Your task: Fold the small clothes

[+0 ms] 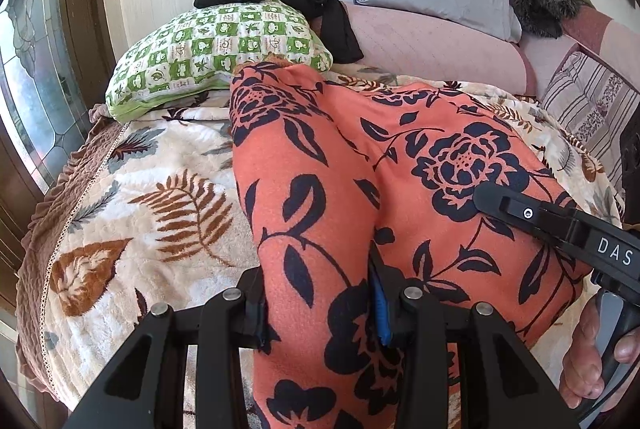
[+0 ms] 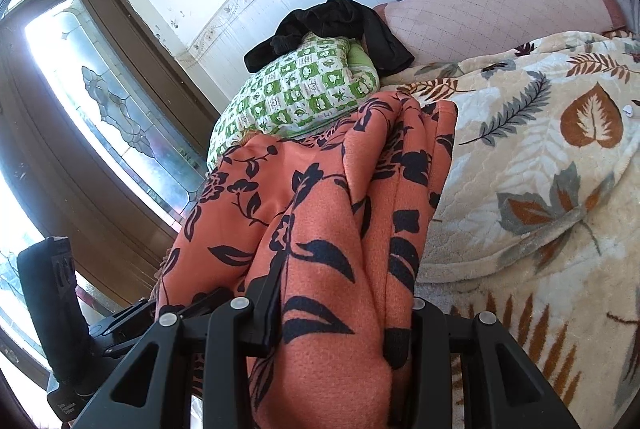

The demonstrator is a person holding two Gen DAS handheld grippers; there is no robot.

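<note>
**Two grips on one soft garment**

We have both grippers clamped on the orange floral garment (image 1: 360, 189): left gripper (image 1: 320, 313) and right gripper (image 2: 332, 325) each pinch a bunched fold at 6 o'clock of their own views. Cloth drapes up toward 12, over the leaf-print blanket (image 1: 152, 197), its far end near the green checked pillow (image 1: 224, 53). We judge it light, limp, fleecy, not slippery. Best hold: hems or corners, not mid-panel bunches.

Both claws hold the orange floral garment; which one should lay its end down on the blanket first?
Probably right. The right claw grips bunched orange floral garment beside bare leaf-print blanket; the left claw holds the wider, spread part.
</note>
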